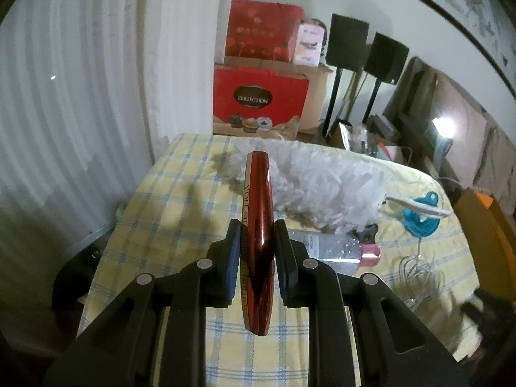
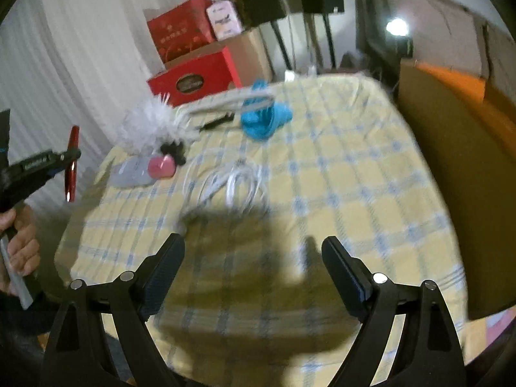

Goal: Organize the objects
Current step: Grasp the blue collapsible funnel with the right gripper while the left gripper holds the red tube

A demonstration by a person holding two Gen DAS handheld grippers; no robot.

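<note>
Mascara tube (image 1: 258,235) sits clamped in the left tool (image 1: 257,229), while only the right view shows the right tool (image 2: 253,245) spread apart.

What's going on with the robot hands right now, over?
Left gripper shut on red mascara tube, held above the table. Right gripper open, empty. White cable coiled on checked tablecloth ahead of right fingers.

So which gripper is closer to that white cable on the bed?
Right. The right gripper hangs open just short of the white cable; the left gripper, clamped on the red mascara tube, is off beyond the bed's edge.
</note>
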